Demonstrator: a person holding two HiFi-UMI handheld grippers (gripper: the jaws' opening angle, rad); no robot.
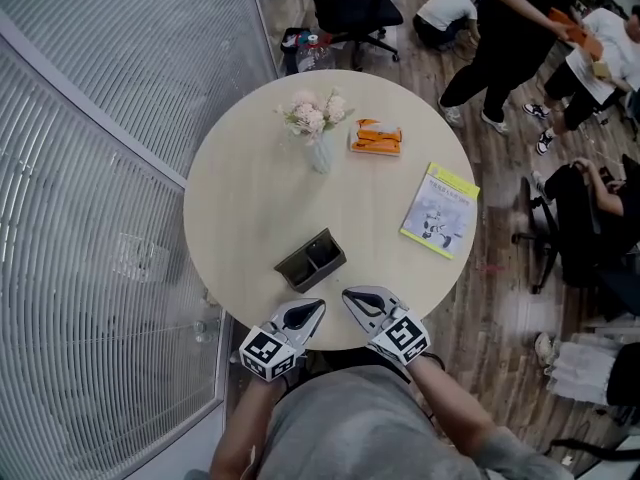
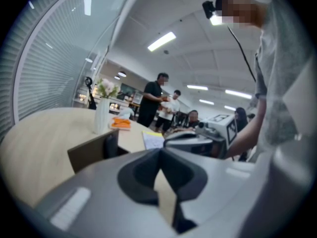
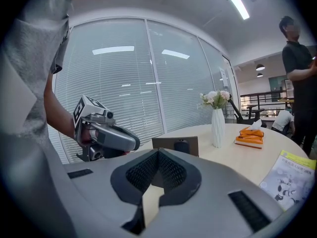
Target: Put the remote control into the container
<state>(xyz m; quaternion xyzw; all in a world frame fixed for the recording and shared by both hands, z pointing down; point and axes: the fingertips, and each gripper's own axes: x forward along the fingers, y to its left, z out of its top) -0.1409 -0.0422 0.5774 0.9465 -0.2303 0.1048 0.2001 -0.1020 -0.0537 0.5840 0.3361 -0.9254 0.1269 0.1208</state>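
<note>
Grey left tool [image 1: 317, 307] and right tool [image 1: 349, 295] both closed, empty, at worktop [image 1: 250, 188] edge; remote control [image 3: 182, 146] stands inside container [image 1: 298, 271].

Office: glass wall [image 1: 215, 58] w/ blinds [image 1: 70, 298], swivel chair [image 1: 352, 13]

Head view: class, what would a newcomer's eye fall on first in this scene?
Most likely the pale round table, filling the middle, with a vase of pink flowers at its far side. Next, the left gripper and right gripper, both shut, side by side at the near edge, just short of a dark container.
</note>
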